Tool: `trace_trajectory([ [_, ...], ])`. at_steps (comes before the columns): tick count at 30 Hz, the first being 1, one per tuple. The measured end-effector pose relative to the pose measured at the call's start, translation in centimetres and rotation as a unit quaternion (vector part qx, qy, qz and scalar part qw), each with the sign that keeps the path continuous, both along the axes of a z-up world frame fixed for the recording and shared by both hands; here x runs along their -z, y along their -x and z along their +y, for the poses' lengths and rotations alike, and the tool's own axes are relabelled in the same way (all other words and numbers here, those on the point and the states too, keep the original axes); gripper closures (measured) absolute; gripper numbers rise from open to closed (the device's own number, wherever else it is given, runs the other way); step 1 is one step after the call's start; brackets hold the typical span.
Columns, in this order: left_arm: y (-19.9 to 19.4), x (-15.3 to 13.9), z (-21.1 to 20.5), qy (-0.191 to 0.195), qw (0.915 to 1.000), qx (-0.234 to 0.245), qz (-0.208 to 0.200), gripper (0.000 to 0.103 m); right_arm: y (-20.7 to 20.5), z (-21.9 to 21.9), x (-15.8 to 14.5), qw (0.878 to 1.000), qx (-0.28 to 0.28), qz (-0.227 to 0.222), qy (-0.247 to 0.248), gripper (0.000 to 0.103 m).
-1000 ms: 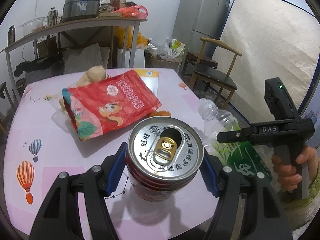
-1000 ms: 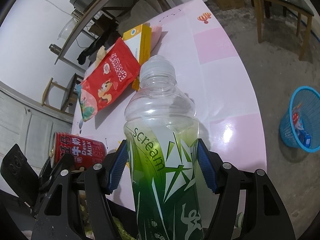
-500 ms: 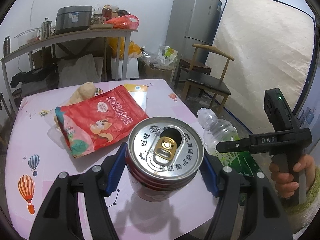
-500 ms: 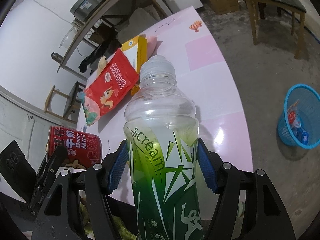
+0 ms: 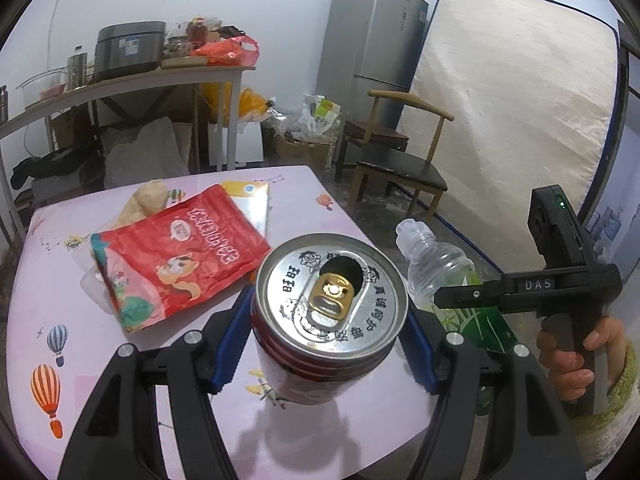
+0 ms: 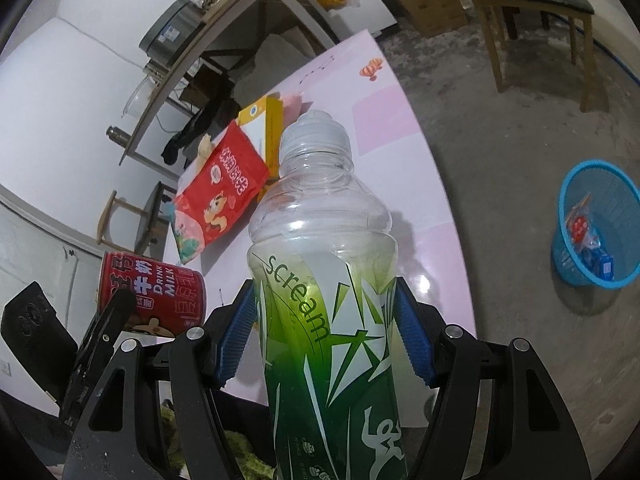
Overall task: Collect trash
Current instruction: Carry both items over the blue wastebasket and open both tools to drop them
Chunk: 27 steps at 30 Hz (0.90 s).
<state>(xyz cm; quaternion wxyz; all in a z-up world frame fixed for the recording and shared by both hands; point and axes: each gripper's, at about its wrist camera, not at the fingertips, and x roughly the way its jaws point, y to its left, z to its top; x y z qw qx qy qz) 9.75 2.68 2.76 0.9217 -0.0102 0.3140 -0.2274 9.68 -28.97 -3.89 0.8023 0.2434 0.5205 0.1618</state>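
Observation:
My left gripper (image 5: pixel 330 336) is shut on a red drink can (image 5: pixel 332 312) with a silver top, lifted above the pink table (image 5: pixel 48 272). My right gripper (image 6: pixel 324 336) is shut on a clear plastic bottle with a green label (image 6: pixel 320 280), held upright over the table's near edge. In the left wrist view the bottle (image 5: pixel 436 268) and the right gripper (image 5: pixel 528 292) show at right, held by a hand (image 5: pixel 572 356). The can (image 6: pixel 152 292) shows at lower left in the right wrist view. A red snack bag (image 5: pixel 176 252) and a yellow-and-white box (image 6: pixel 260 124) lie on the table.
A blue basket (image 6: pixel 596 224) with some trash in it stands on the concrete floor right of the table. A wooden chair (image 5: pixel 396 160), a grey fridge (image 5: pixel 372 40) and a leaning mattress (image 5: pixel 512 120) stand beyond. A cluttered side table (image 5: pixel 120 84) is at the back left.
Both grippers have risen and drawn back from the table with the can and bottle still gripped; the snack bag and table look farther away and lower in both views.

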Motion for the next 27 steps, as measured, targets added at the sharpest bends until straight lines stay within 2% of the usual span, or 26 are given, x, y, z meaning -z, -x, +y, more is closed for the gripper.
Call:
trace_trajectory([
  [6,-0.8,-0.6,-2.0,0.007,0.9996,0.029,0.0,0.037,0.8,-2.6,-0.5,0.999,0.03,-0.006,-0.018,0.04],
  [9,-1.4,-1.2,-3.6,0.022,0.9982,0.055,0.009,0.037,2.1,-5.0,-1.6,0.997,0.064,-0.024,-0.02,0.04],
  [13,-2.5,-2.3,-6.4,0.038,0.995,0.092,0.008,0.037,4.9,-9.9,-2.9,0.99,0.133,-0.046,-0.017,0.04],
  [16,-3.4,-3.0,-9.8,0.045,0.9905,0.129,0.013,0.037,7.4,-14.1,-2.9,0.98,0.194,-0.051,-0.011,0.04],
  [18,-4.1,-3.0,-12.3,0.045,0.9865,0.155,0.026,0.037,9.3,-17.3,-2.2,0.97,0.24,-0.046,-0.01,0.04],
  [22,-6.0,-1.8,-18.0,0.042,0.9757,0.2,0.079,0.037,11.7,-21.3,0.5,0.956,0.292,-0.019,-0.027,0.04],
  [27,-7.9,1.4,-24.7,0.031,0.9605,0.237,0.143,0.037,11.4,-23.7,5.8,0.947,0.311,0.042,-0.064,0.04],
])
